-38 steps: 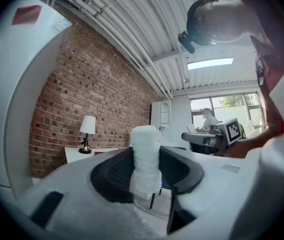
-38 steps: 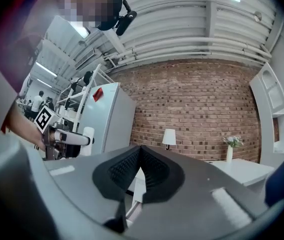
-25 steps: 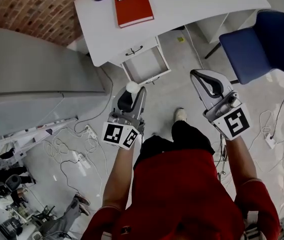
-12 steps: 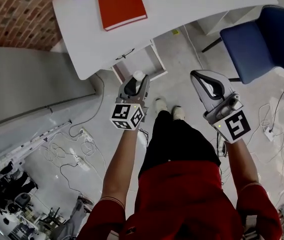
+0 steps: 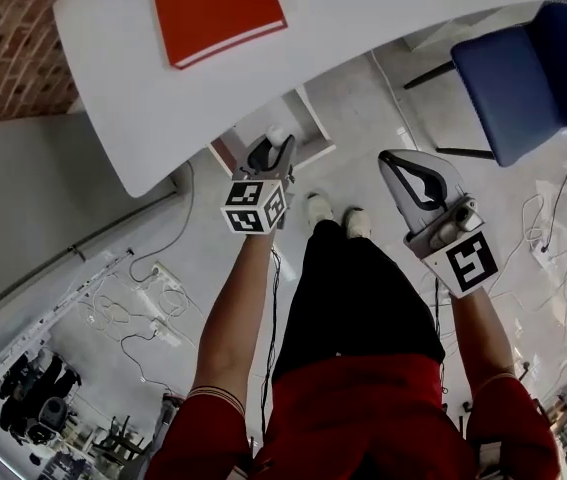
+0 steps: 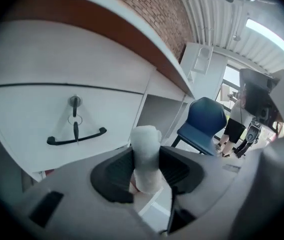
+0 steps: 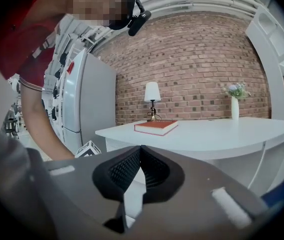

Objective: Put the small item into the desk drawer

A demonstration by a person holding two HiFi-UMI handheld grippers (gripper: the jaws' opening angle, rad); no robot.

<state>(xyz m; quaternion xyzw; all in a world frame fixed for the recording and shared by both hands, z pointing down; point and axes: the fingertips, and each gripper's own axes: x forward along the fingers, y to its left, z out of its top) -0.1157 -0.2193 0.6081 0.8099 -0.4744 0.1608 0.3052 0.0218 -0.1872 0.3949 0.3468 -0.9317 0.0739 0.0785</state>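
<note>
A small white item (image 5: 278, 134) sits between the jaws of my left gripper (image 5: 271, 148), just above the open white desk drawer (image 5: 315, 148). In the left gripper view, the white item (image 6: 145, 134) stands upright, clamped by the left gripper (image 6: 147, 156). Behind it is the drawer front with its black handle (image 6: 76, 136) and a key (image 6: 74, 103). My right gripper (image 5: 393, 158) hangs to the right of the drawer, shut and empty. In the right gripper view, the right gripper (image 7: 140, 151) has its tips together.
The white desk (image 5: 383, 8) carries a red book (image 5: 218, 8) and a lamp (image 7: 152, 101). A blue chair (image 5: 533, 78) stands to the right, and a grey fridge (image 7: 89, 104) to the left. The person's feet (image 5: 333, 213) are on the floor below the drawer. Cables lie at lower left.
Both grippers have sunk and come closer to the desk. The left one has carried the white item up to the open drawer. The desk now fills more of the head view.
</note>
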